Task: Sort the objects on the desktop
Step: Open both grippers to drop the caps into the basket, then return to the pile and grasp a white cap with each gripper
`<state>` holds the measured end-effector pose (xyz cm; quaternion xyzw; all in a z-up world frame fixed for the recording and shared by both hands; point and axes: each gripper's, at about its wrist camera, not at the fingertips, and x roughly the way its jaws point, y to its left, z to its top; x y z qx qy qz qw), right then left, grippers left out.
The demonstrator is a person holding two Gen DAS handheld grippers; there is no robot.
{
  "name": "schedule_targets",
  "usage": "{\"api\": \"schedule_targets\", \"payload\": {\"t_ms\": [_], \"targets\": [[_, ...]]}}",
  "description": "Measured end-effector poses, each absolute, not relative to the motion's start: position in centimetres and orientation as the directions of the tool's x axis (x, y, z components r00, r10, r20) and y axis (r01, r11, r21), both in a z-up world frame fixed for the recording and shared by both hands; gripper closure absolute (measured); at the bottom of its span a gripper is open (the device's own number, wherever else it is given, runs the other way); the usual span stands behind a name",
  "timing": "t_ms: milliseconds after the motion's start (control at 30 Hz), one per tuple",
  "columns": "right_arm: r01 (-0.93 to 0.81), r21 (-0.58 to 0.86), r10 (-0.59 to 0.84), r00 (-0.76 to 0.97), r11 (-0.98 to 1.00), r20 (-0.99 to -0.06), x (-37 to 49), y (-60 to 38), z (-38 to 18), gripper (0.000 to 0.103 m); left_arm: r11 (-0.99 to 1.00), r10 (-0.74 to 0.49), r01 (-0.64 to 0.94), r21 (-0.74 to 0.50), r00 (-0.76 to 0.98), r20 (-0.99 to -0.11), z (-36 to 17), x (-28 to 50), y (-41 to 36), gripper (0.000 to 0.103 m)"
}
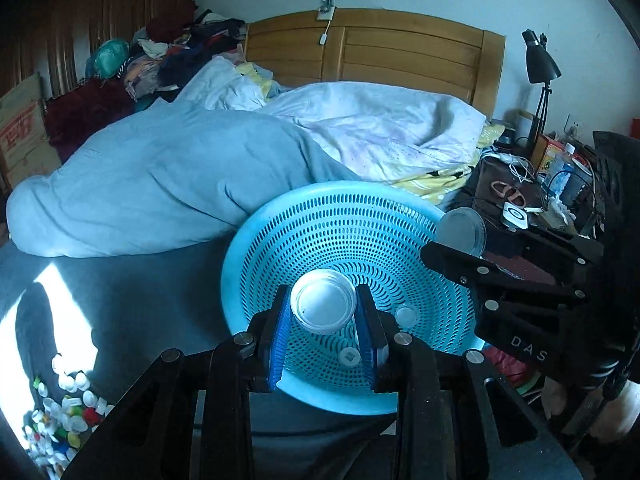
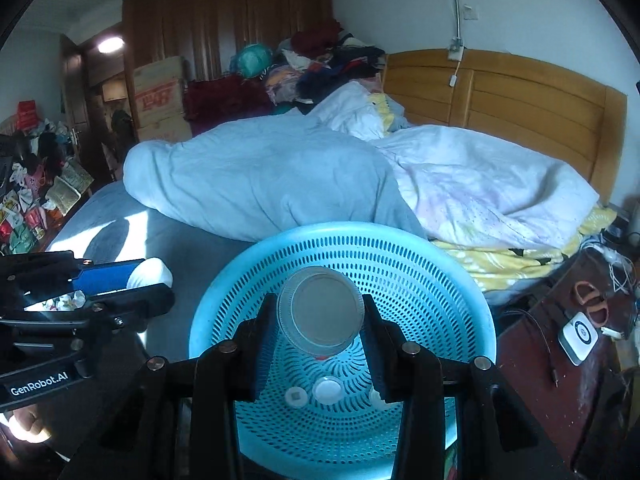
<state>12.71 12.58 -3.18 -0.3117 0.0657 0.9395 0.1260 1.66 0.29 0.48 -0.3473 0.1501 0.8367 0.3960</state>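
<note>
In the left wrist view my left gripper (image 1: 324,298) is shut on a white round cap (image 1: 323,312), its blue pads (image 1: 280,332) pressing both sides, above a light blue perforated basket (image 1: 280,240). Two small caps (image 1: 406,316) lie in the basket's bottom. In the right wrist view my right gripper (image 2: 320,304) is shut on a clear round lid (image 2: 322,316) over the same basket (image 2: 400,264). Below it lie small white caps (image 2: 328,390). Each gripper shows in the other's view: the right gripper (image 1: 460,242) with its lid, the left gripper (image 2: 154,278) with its white cap.
The basket rests on a grey bed (image 1: 140,300) next to rumpled quilts (image 1: 180,176). A heap of mixed bottle caps (image 1: 64,412) lies on the bed at the lower left. A cluttered bedside table (image 2: 560,340) with a lamp (image 1: 540,64) stands at the right.
</note>
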Motion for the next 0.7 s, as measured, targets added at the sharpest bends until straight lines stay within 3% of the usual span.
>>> {"api": "schedule_targets", "payload": {"t_ms": [367,467,533,700], "targets": [[-0.264,0.052,0.17,-0.747,-0.963,-0.643,11.1,12.5,-5.7,0.058,-0.694,0.51,-0.718,-0.052,-0.44,-0.739,-1.4,-0.2,-0.4,0.076],[-0.272,0.046,0.183,-0.752,-0.961,-0.633,11.2,12.6,-5.5,0.033,-0.712,0.508,-0.699,-0.064,-0.451,-0.734,-1.2,-0.6,-1.1,0.064],[-0.278,0.04,0.194,-0.757,-0.96,-0.624,11.4,12.5,-5.1,0.031,-0.726,0.505,-0.685,-0.062,-0.469,-0.724,-1.0,-0.8,-2.0,0.056],[-0.244,0.059,0.168,-0.804,-0.968,-0.57,12.1,10.8,-3.4,0.028,-0.767,0.479,-0.64,-0.047,-0.522,-0.705,-0.7,-1.0,-8.1,0.056]]}}
